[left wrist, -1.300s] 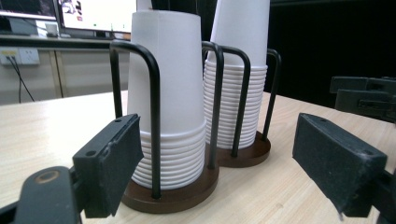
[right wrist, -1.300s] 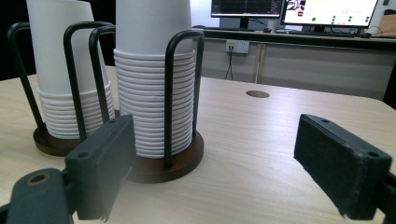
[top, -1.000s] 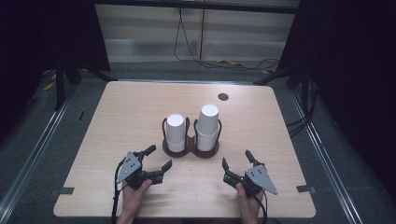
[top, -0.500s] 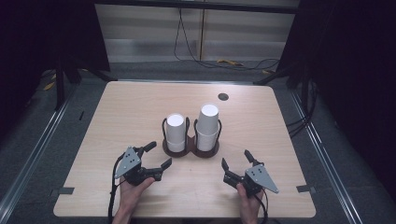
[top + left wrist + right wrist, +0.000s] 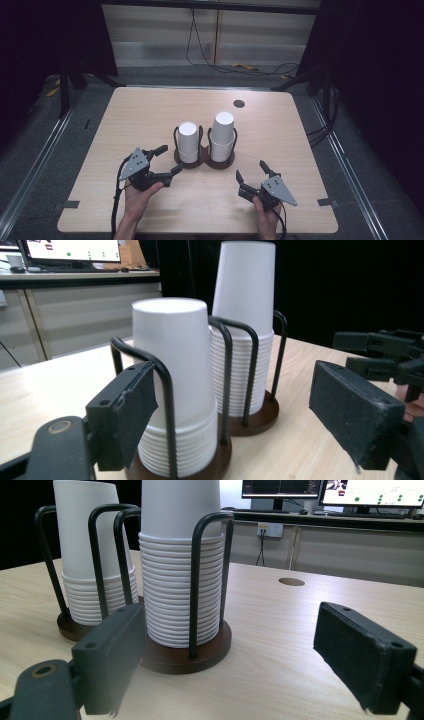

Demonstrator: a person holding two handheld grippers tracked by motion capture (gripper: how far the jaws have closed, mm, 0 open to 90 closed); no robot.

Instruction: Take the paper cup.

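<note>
- The shorter cup stack [image 5: 188,141] and the taller cup stack [image 5: 222,134] stand upside down in a twin wire holder [image 5: 204,159] mid-counter [image 5: 130,110]. A jaw catching a wire loop could drag the holder; a hard pinch would likely crush the top cup.
- The left gripper [image 5: 166,160] sits just beside the shorter stack, jaws wide and empty.
- The right gripper [image 5: 251,171] rests near the taller stack, jaws wide and empty.

Lower left of the high view: a black left gripper [image 5: 167,160] with grey three-cornered plate and trailing black cable. Lower right, the right gripper [image 5: 251,170] matches. Forearms bare, no sleeves.
</note>
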